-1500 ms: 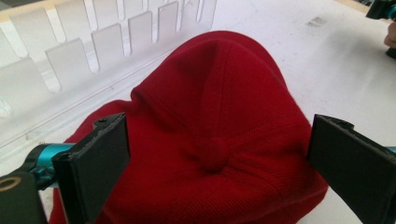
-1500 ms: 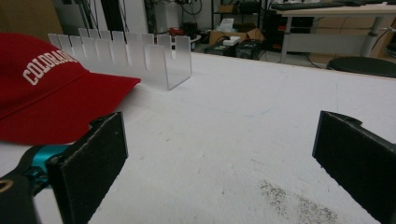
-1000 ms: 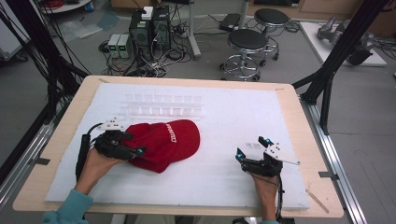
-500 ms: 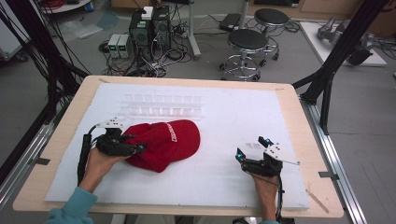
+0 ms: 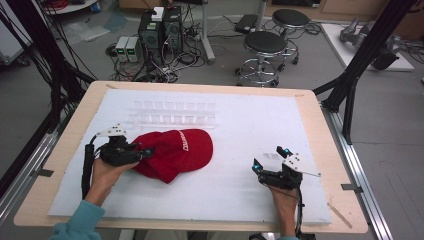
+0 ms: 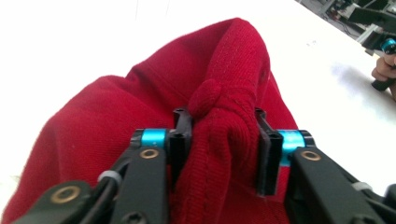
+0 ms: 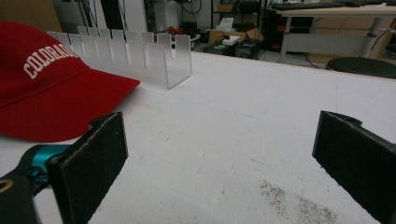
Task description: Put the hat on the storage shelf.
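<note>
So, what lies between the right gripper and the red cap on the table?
Nothing: in the high view, bare white mat separates the open right gripper from the red cap.

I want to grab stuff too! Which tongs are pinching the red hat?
The left tongs, beside the red hat, squeeze a fold of it. The right tongs are wide open over bare table, holding nothing.

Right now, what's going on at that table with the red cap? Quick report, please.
Left hand-held gripper shut on red cap, pinching fabric at its back. Right hand-held gripper open, empty, on the white mat. Clear slotted rack behind cap; nothing in the way.
</note>
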Motion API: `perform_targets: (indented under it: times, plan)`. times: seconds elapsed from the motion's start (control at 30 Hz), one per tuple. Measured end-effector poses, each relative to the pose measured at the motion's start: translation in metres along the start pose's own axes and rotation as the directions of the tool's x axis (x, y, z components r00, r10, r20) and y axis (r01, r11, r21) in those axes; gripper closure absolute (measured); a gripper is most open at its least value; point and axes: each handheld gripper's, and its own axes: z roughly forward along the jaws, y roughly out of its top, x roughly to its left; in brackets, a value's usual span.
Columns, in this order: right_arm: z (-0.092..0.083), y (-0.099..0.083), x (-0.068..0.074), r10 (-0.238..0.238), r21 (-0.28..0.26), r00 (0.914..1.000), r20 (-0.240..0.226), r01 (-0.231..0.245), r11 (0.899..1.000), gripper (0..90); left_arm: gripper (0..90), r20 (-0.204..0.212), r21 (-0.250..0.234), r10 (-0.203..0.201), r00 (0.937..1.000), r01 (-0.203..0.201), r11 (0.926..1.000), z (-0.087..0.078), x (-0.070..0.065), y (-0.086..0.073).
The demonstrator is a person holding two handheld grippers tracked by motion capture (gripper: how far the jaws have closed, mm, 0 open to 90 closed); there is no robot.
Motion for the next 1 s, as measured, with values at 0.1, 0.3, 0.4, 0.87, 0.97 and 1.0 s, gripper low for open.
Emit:
perform_targets:
  times: [0.1,0.3,0.4,0.87,0.97,1.0]
  plan:
    - [0.0,0.0,0.0,0.001,0.0,1.0,0.0,-0.001,1.0,2.1,73.1,-0.004,-0.024,0.024,0.9997,-0.024,0.9994,-0.004,-0.002,0.002]
    - [0.0,0.0,0.0,0.0,0.0,1.0,0.0,0.0,1.0,2.1,79.3,-0.014,-0.058,0.087,0.9961,-0.087,0.9945,-0.015,-0.005,0.013]
    - [0.0,0.0,0.0,-0.001,0.002,1.0,0.0,0.001,1.0,2.1,80.4,-0.025,-0.062,0.109,0.9938,-0.11,0.992,-0.02,-0.006,0.019]
    - [0.0,0.0,0.001,0.0,0.004,1.0,0.0,0.0,1.0,2.1,82.2,-0.055,-0.118,0.208,0.9766,-0.213,0.9699,-0.043,-0.009,0.047]
    - [0.0,0.0,0.001,-0.002,0.004,1.0,0.0,0.002,1.0,2.1,82.2,-0.057,-0.135,0.203,0.9776,-0.209,0.9686,-0.048,-0.008,0.053]
    - [0.0,0.0,0.001,-0.001,0.004,1.0,0.0,0.001,1.0,2.1,82.2,-0.06,-0.138,0.204,0.9772,-0.21,0.9679,-0.049,-0.008,0.055]
